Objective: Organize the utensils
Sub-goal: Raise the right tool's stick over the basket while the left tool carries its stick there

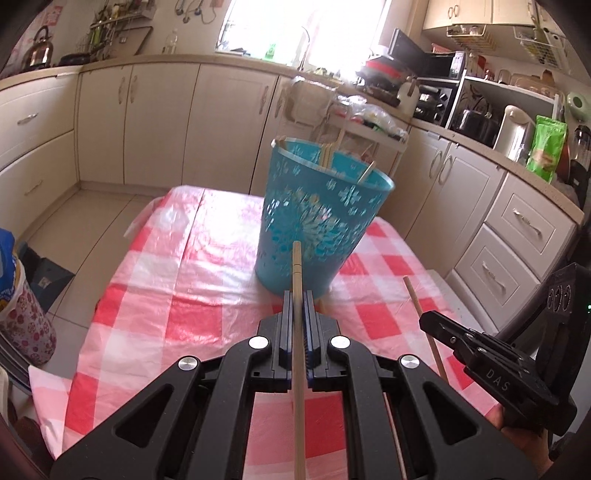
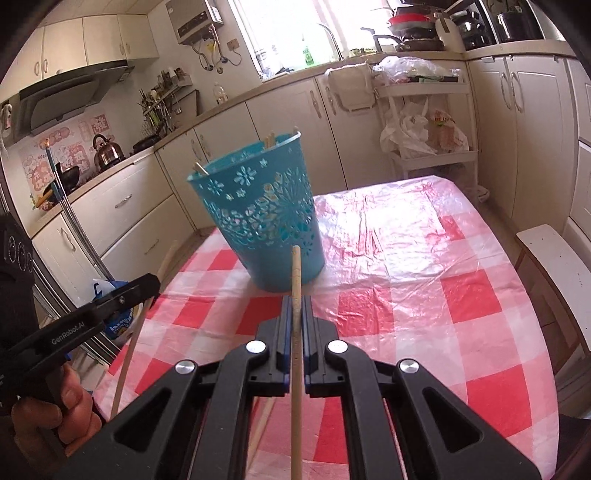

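We see a turquoise plastic basket (image 1: 317, 221) with cut-out flower patterns standing upright on a table covered by a red-and-white checked plastic cloth (image 1: 177, 280). Several wooden chopsticks (image 1: 327, 155) already stand inside it, their tips poking above the rim.

In our left gripper (image 1: 298, 295) the jaws are closed on a single wooden chopstick (image 1: 297, 332), which runs lengthwise between the blue pads and juts forward toward the basket's lower wall. Our right gripper (image 2: 296, 301) is likewise clamped on its own chopstick (image 2: 295, 332), also pointing at the basket. Both are held above the cloth, just short of the basket.

From the left wrist view, the right gripper (image 1: 428, 319) appears at the right edge with its chopstick (image 1: 424, 325) slanting across the checks. From the right wrist view, the left gripper (image 2: 153, 286) shows at the left, a hand (image 2: 66, 410) wrapped round its handle, its chopstick (image 2: 140, 321) angled over the table's edge.

Around the table stand cream kitchen cabinets (image 1: 159, 122), a bright window (image 1: 306, 26), a kettle (image 2: 106, 149) on the counter, a white trolley (image 2: 428, 122) hung with plastic bags, and a white bench (image 2: 554, 273) to the right.
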Motion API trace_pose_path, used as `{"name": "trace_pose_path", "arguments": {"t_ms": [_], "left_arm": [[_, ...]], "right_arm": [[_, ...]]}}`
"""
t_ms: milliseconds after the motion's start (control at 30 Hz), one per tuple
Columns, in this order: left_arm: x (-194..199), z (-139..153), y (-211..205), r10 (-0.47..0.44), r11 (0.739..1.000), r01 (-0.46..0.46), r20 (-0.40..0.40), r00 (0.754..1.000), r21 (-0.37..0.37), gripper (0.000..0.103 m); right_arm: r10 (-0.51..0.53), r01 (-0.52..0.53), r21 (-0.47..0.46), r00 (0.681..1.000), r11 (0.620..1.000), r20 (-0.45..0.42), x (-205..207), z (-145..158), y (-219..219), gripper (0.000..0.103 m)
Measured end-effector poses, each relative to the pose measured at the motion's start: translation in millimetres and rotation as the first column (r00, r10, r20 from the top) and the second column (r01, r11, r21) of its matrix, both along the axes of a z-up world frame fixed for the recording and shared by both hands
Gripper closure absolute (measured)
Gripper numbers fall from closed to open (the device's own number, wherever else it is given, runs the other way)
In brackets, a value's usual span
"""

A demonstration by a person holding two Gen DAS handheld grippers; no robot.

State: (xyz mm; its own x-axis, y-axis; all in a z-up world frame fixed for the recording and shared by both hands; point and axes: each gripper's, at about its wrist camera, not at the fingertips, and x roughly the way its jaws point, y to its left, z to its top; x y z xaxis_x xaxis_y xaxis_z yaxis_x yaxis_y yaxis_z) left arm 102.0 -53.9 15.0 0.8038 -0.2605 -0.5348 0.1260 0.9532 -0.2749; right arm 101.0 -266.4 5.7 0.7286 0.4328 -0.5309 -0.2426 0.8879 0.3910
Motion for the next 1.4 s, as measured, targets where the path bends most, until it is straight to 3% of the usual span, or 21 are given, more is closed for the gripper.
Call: {"name": "trace_pose_path", "arguments": {"t_ms": [367,833,1200,1400], "left_arm": [[6.0,51.5,-8.6,-0.030,0.999,0.033,0.121,0.992,-0.023,0.098],[23.6,69.3,-0.2,-0.013,0.998,0.023,0.170,0.985,-0.053,0.098],[79.8,118.0,21.5,0.056,0.986,-0.006,0.296,0.953,-0.168,0.098],[114.4,129.1,24.0,0.089,0.974,-0.010,0.340,0.936,-0.228,0.098]], "right_arm": [[0.025,-0.037,0.085,0.990,0.996,0.142,14.0,66.5,7.4,0.097],[0.005,-0.031,0.132,0.981,0.991,0.194,46.2,93.5,16.3,0.097],[-0.098,0.040,0.273,0.974,0.961,0.202,120.5,115.5,18.2,0.097],[-0.165,0.092,0.328,0.965,0.940,0.202,159.5,124.4,14.2,0.097]]}}
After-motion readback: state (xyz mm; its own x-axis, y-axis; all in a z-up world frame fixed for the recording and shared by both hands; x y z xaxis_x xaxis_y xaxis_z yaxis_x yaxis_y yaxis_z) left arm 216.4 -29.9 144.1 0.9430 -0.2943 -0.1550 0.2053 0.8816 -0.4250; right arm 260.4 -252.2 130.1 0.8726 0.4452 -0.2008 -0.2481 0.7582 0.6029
